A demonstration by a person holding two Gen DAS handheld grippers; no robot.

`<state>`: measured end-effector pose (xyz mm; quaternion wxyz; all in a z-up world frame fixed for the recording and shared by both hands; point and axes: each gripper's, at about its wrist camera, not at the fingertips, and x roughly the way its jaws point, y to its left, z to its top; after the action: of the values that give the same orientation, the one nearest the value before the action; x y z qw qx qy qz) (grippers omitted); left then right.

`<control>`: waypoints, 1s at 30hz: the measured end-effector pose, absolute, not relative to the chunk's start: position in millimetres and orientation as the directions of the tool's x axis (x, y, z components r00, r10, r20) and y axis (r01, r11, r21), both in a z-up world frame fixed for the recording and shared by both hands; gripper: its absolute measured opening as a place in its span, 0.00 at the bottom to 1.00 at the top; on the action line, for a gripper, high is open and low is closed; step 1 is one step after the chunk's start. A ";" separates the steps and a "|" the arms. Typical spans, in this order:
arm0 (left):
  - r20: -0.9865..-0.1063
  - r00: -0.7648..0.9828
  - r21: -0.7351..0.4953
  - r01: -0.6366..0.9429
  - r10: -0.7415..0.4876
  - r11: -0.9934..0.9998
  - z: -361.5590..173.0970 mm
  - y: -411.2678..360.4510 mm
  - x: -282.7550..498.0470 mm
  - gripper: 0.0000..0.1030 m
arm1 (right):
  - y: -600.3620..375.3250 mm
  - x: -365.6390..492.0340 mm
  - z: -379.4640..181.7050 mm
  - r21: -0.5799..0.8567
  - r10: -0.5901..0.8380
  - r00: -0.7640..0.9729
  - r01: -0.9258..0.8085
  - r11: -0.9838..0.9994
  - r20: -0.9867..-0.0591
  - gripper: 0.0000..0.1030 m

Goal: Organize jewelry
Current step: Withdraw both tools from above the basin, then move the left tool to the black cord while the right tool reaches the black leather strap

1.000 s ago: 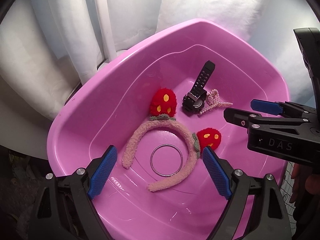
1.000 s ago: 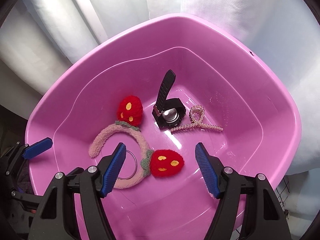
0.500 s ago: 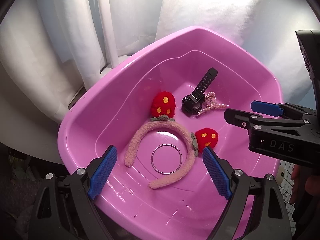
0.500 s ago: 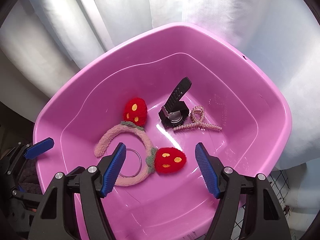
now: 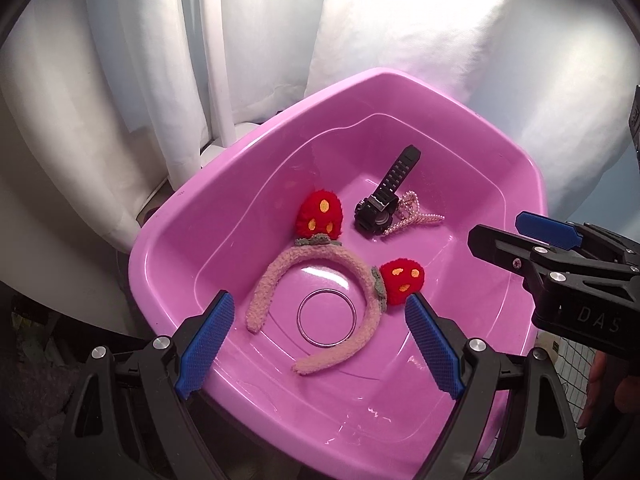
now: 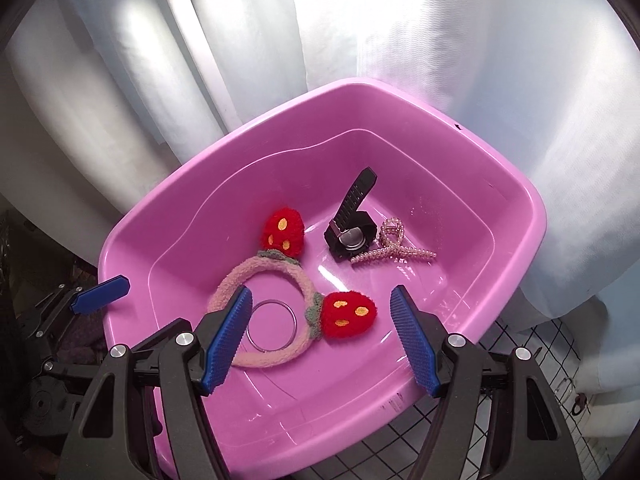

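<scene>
A pink plastic basin [image 5: 168,248] [image 6: 132,240] holds the jewelry. In it lie a fuzzy pink headband [image 5: 276,276] [image 6: 232,276] with two red strawberry puffs, a clear bangle [image 5: 326,317] [image 6: 272,325] inside its arc, a black watch [image 5: 380,208] [image 6: 350,232] and a pearl hair clip [image 5: 416,220] [image 6: 394,248] beside the watch. My left gripper [image 5: 316,344] hovers open above the near part of the basin, nothing between its blue pads. My right gripper [image 6: 322,340] hangs open over the near right side, also empty. Each gripper shows at the edge of the other's view.
White curtains [image 5: 140,80] [image 6: 440,60] hang behind the basin. A white post [image 5: 218,80] stands at the back left. A wire grid surface [image 6: 520,360] lies under the basin's right side. A person's hand [image 5: 604,392] shows at the far right.
Both grippers have risen and pulled back from the basin, so it looks smaller and more curtain shows. The items in the basin have not moved. Both grippers stay open.
</scene>
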<state>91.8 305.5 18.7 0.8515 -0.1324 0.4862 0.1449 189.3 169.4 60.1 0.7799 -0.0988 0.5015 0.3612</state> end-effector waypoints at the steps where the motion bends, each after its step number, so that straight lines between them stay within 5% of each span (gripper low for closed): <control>1: -0.864 0.489 -0.084 -0.373 0.119 0.924 20.8 304.0 89.9 0.83 | 165.5 185.1 64.1 0.209 0.472 0.246 -0.662 0.720 -0.847 0.66; 16: -0.788 0.611 -0.099 -0.238 0.070 0.966 64.1 211.8 46.5 0.86 | 12.6 114.2 83.1 0.309 0.529 0.337 -0.528 0.791 -0.779 0.67; 30: -0.804 0.587 -0.130 -0.024 -0.091 0.991 36.5 78.4 16.2 0.91 | -200.5 26.0 27.1 0.325 0.369 0.440 -0.175 0.929 -0.819 0.67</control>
<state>16.2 78.4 36.5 0.8885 -0.0636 0.4540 -0.0190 26.0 -200.5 27.1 0.8430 0.0965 0.5041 0.1613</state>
